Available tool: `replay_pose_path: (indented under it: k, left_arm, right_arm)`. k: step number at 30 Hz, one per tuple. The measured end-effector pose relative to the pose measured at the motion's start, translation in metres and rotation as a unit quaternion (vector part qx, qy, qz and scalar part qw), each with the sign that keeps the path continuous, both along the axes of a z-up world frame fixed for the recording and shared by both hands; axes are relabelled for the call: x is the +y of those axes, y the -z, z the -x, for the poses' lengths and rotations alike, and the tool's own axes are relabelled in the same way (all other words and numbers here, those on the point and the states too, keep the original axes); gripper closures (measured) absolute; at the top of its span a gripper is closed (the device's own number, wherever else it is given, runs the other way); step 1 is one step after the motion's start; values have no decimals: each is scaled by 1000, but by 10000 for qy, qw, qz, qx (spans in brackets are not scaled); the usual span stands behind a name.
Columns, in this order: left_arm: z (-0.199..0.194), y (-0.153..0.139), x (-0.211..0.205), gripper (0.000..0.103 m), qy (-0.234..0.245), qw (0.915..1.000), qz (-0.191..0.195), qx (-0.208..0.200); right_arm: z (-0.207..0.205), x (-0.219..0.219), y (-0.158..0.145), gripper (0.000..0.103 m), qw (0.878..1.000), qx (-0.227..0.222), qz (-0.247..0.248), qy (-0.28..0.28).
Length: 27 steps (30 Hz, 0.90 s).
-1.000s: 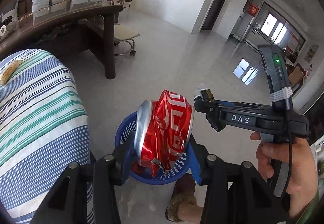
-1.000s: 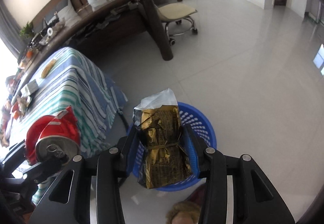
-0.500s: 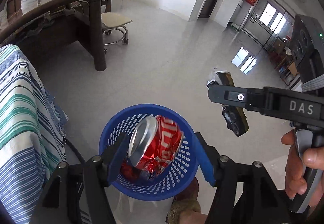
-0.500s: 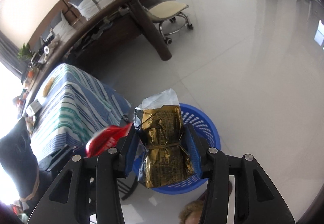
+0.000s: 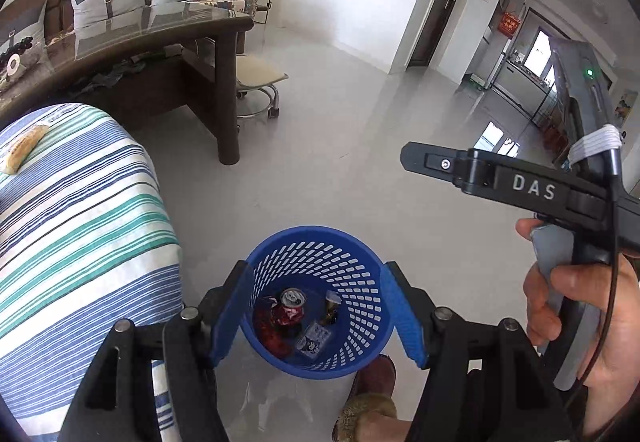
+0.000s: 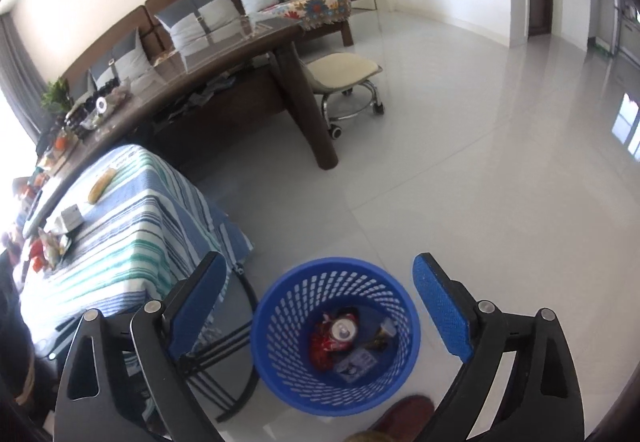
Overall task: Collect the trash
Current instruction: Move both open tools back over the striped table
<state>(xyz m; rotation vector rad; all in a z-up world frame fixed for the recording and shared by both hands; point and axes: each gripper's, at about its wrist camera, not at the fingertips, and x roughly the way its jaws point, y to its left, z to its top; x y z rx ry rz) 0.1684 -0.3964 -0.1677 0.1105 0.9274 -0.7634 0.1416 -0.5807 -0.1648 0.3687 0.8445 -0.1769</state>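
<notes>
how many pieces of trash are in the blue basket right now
3 clearly show at the bottom of the blue basket: a crushed red can on the left, a gold wrapper on the right, and a small printed packet nearest the camera. More may lie hidden beneath them.

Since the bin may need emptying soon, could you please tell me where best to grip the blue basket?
Grip the blue basket by its top rim, coming straight down from above: it stands upright and open, and the thin perforated wall would fit between the open right gripper fingers.
</notes>
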Motion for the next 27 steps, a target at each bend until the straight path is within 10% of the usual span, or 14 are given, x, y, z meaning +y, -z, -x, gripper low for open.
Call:
replay_pose_path:
  k: [12,27]
  left_arm:
    - [22,-10,155,35,-1178,9909,-609,-239]
    - [-4,16,356,35,-2863,9530,-982,-155]
  right_arm:
    - [-21,123,-10,4,9903,-253,645,-1203]
    - [-33,348,17,4,9404,-56,1049,-3235]
